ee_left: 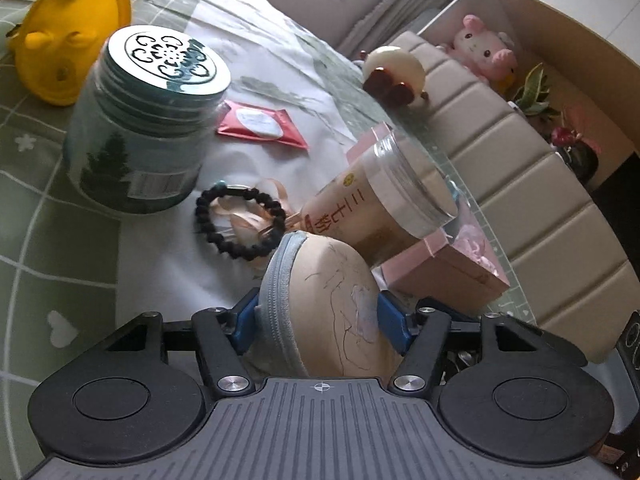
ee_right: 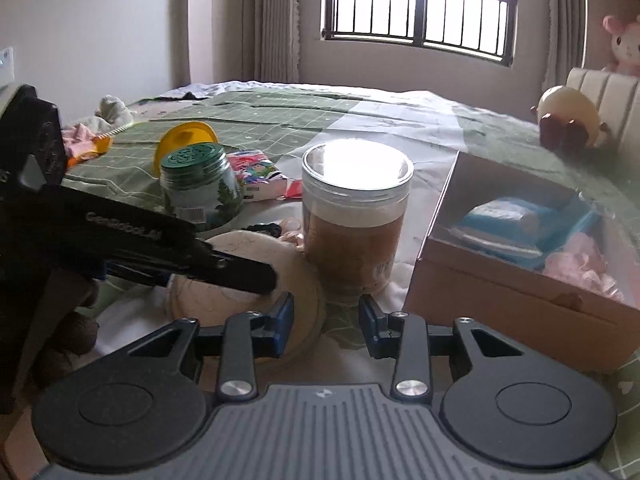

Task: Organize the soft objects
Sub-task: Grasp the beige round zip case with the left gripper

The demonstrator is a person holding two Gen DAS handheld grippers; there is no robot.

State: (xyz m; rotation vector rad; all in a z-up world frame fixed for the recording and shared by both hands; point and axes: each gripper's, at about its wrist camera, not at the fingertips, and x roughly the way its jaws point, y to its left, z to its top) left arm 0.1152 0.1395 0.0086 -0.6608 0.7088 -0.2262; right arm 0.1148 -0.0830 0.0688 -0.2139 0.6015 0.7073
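My left gripper [ee_left: 318, 320] is shut on a round beige zip pouch [ee_left: 332, 304] with a grey zipper, holding it on edge over the bed. In the right wrist view the same pouch [ee_right: 296, 280] sits low at the left, with the left gripper's black arm [ee_right: 160, 240] across it. My right gripper [ee_right: 326, 322] is open and empty, its left finger beside the pouch's rim. An open cardboard box [ee_right: 500, 300] at the right holds a blue pack [ee_right: 516, 224] and pink soft items [ee_right: 580, 268].
A clear jar of brown powder [ee_right: 352, 224] stands just ahead of the right gripper. A green-lidded jar [ee_left: 140, 128], yellow pig toy [ee_left: 68, 36], black bead bracelet [ee_left: 240, 220], red packet [ee_left: 260, 124], pink box [ee_left: 444, 268], round plush [ee_left: 394, 70] and padded headboard [ee_left: 520, 184] surround them.
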